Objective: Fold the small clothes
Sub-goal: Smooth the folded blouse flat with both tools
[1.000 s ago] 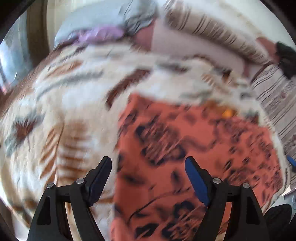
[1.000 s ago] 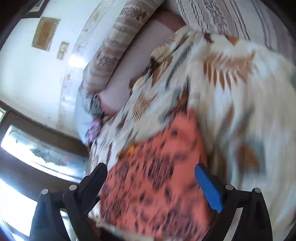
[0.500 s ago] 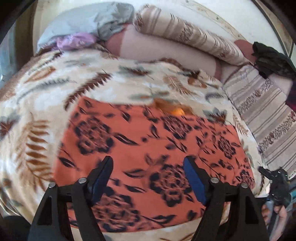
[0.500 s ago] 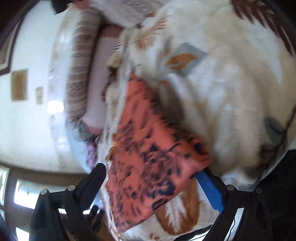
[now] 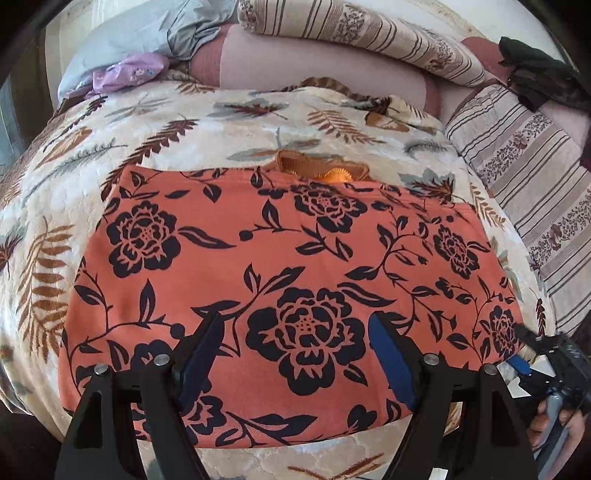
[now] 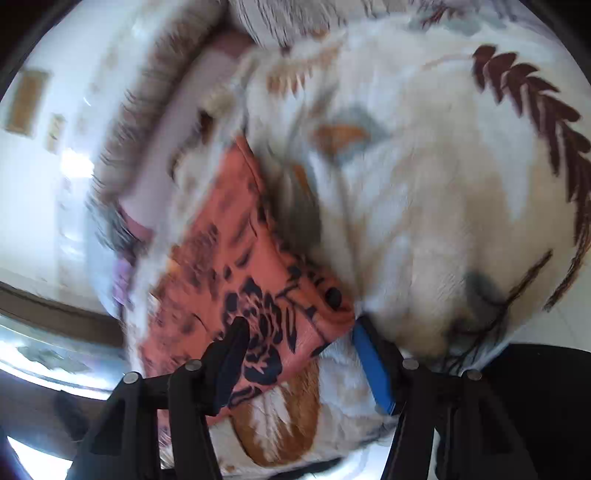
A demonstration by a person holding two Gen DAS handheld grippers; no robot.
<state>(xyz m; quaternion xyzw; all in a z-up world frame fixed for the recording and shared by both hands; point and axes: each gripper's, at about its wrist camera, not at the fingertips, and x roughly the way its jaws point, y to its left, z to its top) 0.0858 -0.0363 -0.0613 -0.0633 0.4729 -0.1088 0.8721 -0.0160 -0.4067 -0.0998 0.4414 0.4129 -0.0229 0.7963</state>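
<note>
An orange garment with black flowers [image 5: 295, 251] lies spread flat on a cream blanket with a leaf print [image 5: 221, 136]. My left gripper [image 5: 293, 325] hovers open over the garment's near middle, with nothing between its fingers. My right gripper [image 5: 519, 347] sits at the garment's near right corner, a hand [image 5: 554, 417] behind it. In the right wrist view that gripper [image 6: 299, 328] has its jaws closing around the corner of the garment [image 6: 236, 266]. The cloth lies between the fingers, and the pads do not press on it.
A brown and orange cloth [image 5: 321, 168] peeks from under the garment's far edge. Striped pillows [image 5: 369, 33], a grey cloth [image 5: 147, 29], a purple garment [image 5: 125, 72] and a black cloth [image 5: 543, 77] line the bed's far side. The bed edge is just below both grippers.
My left gripper swung right across the garment to its near middle. My right gripper sank to the garment's corner and its jaws narrowed around it.
</note>
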